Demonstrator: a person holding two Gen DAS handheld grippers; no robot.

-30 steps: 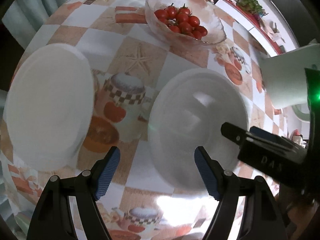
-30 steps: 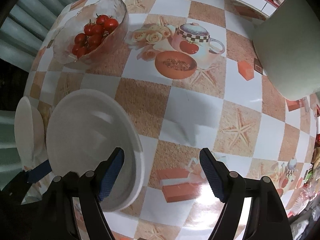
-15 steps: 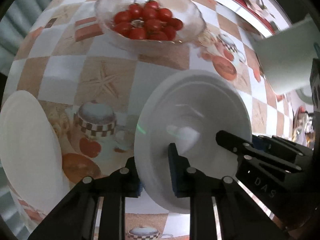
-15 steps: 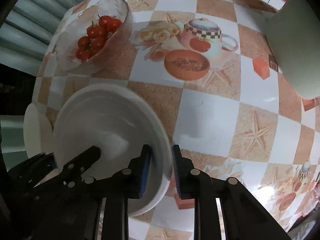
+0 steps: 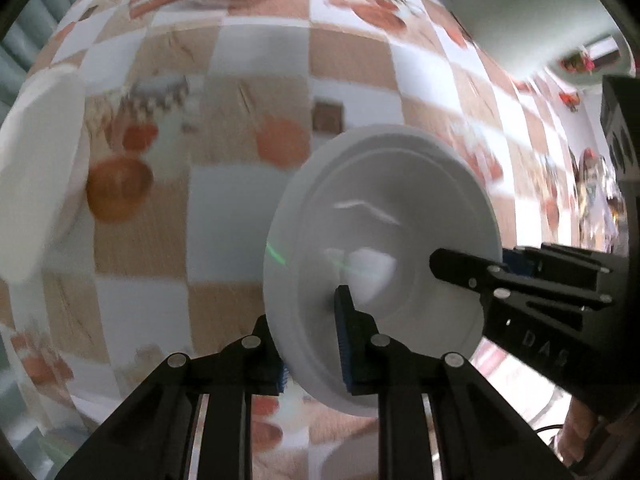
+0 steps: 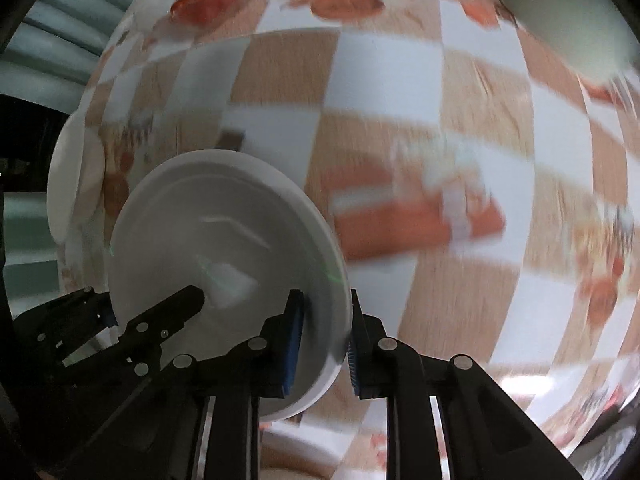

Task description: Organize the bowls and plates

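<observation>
Your left tool (image 5: 312,338) is clamped on the near-left rim of the white bowl (image 5: 384,248), and your right tool (image 6: 324,342) grips the opposite rim – the bowl hangs between them, lower centre of both frames. The white plate (image 5: 36,184) sits at the left edge on the counter (image 5: 248,92), nearer your left hand, so the carry likely heads leftward.

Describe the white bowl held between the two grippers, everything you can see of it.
The white bowl is round, plain and glossy, like ceramic or melamine, with a broad flat rim stepping down to a deep empty well that shows light reflections. The left gripper pinches its rim on one side and the right gripper pinches the opposite rim, one pad inside and one outside. It appears raised above the patterned tablecloth, tilted.
</observation>
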